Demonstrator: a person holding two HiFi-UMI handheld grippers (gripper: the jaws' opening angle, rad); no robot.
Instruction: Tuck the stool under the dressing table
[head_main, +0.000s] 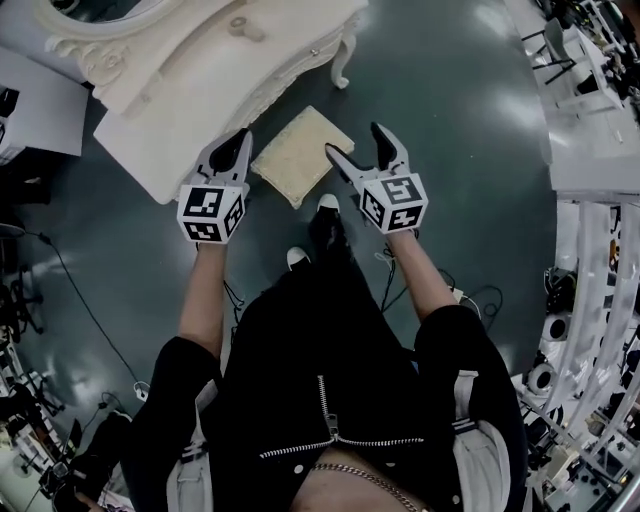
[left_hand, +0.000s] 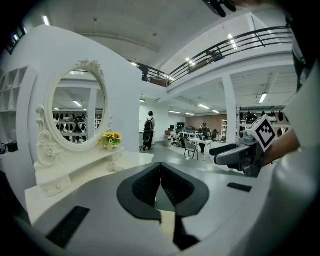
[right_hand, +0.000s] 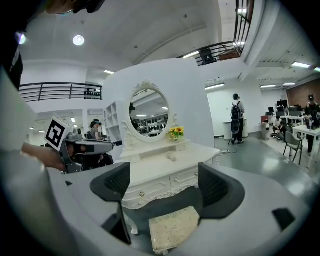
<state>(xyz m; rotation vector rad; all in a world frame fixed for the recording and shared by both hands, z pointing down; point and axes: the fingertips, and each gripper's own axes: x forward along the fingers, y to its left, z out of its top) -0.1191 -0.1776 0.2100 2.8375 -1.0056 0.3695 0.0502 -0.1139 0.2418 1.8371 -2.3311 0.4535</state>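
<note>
Hovering over the stool (head_main: 300, 155), which stands on the floor at the near side of the table (head_main: 200, 70), the left gripper (head_main: 240, 138) has its jaws together, the right gripper (head_main: 353, 140) apart and empty. Better open the left, take both sides, push straight.

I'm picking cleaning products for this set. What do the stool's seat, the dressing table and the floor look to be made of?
Stool seat: probably fabric upholstery, cream and matte; its top looks mottled and cushioned.
Dressing table: likely painted wood or moulded resin, ivory with a satin sheen; it has carved scrollwork and small knobs.
Floor: a smooth, dark, glossy coating; it mirrors the ceiling lights.
</note>
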